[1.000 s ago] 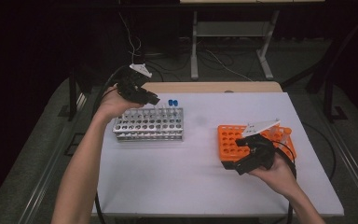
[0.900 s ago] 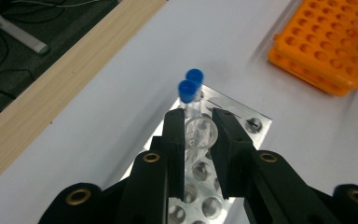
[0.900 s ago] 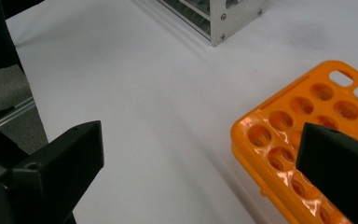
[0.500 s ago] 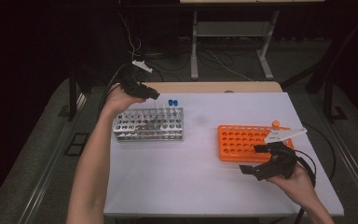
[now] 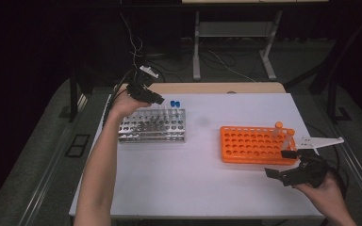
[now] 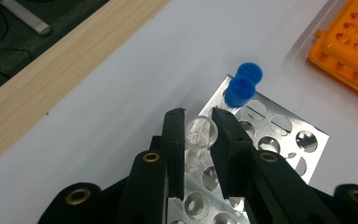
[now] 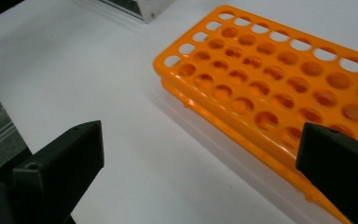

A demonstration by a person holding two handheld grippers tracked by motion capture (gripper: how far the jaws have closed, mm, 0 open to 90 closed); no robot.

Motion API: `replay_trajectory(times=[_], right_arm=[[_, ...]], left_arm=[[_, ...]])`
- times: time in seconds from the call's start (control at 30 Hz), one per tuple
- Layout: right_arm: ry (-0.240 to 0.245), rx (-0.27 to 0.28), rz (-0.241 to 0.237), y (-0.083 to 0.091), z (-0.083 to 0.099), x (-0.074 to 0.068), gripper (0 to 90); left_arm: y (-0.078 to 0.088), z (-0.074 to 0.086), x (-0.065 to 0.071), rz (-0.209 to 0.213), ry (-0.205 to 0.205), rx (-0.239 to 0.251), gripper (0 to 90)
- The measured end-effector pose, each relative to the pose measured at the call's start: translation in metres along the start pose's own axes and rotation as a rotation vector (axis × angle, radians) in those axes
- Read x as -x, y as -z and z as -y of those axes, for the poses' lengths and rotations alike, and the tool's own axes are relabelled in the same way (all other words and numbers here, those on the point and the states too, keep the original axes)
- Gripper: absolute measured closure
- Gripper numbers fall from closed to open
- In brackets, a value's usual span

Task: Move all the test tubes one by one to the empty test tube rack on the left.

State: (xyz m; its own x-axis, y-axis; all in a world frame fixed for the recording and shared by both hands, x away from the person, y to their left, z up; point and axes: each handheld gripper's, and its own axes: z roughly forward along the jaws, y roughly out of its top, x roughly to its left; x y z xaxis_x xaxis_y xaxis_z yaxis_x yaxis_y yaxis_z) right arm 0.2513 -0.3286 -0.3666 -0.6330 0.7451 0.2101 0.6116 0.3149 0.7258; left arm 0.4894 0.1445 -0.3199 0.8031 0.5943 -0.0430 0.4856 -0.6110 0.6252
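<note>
At the left of the white surface (image 5: 202,179), the left gripper (image 6: 199,125) was closed on a clear, uncapped tube (image 6: 201,135), pinching it just under its open rim above a corner of the metal rack (image 5: 152,126), beside two blue-capped tubes (image 6: 244,84). The tube looked light, thin-walled and smooth, so it would likely slip under a loose pinch or crack under a hard one; a hold near the rim, kept upright, seemed best for guiding it into a hole. To the right, the orange rack (image 5: 257,145) carried tubes at its far right end. The right gripper (image 7: 200,154) hovered just beside that rack with its jaws wide apart, holding nothing.
</note>
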Motion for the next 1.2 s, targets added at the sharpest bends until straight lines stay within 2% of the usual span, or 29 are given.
replay_trajectory(times=[0.13,0.23,0.47,0.53,0.6,0.7,0.8,0.87,1.0,1.2], right_arm=[[-0.01,-0.014,0.036,0.005,0.005,0.008,0.4],[-0.022,-0.017,0.062,0.008,0.007,0.016,0.4],[-0.056,-0.03,0.103,0.008,0.009,0.036,0.5],[-0.061,-0.029,0.114,0.007,0.008,0.042,0.5],[-0.069,-0.029,0.117,0.007,0.007,0.048,0.6],[-0.083,-0.028,0.125,0.004,0.004,0.058,0.7],[-0.078,-0.021,0.125,0.002,0.001,0.065,14.1],[-0.08,-0.026,0.144,0.0,-0.001,0.069,14.8],[-0.075,-0.055,0.177,-0.007,-0.003,0.074,23.4],[-0.058,-0.093,0.216,-0.018,-0.005,0.077,41.8]], left_arm=[[-0.003,0.006,-0.002,0.007,0.033,-0.003,71.9],[-0.002,0.008,-0.001,0.025,0.055,0.009,62.9],[0.01,0.012,0.003,0.026,0.084,0.037,44.8],[0.014,0.013,0.006,0.023,0.084,0.046,38.5],[0.019,0.016,0.011,0.049,0.075,0.074,34.6],[0.025,0.018,0.018,0.061,0.065,0.102,29.1],[0.029,0.021,0.028,0.072,0.054,0.114,19.4],[0.031,0.022,0.034,0.077,0.044,0.113,12.8],[0.033,0.025,0.048,0.07,0.031,0.091,0.4],[0.036,0.027,0.069,0.072,-0.029,0.089,0.0]])
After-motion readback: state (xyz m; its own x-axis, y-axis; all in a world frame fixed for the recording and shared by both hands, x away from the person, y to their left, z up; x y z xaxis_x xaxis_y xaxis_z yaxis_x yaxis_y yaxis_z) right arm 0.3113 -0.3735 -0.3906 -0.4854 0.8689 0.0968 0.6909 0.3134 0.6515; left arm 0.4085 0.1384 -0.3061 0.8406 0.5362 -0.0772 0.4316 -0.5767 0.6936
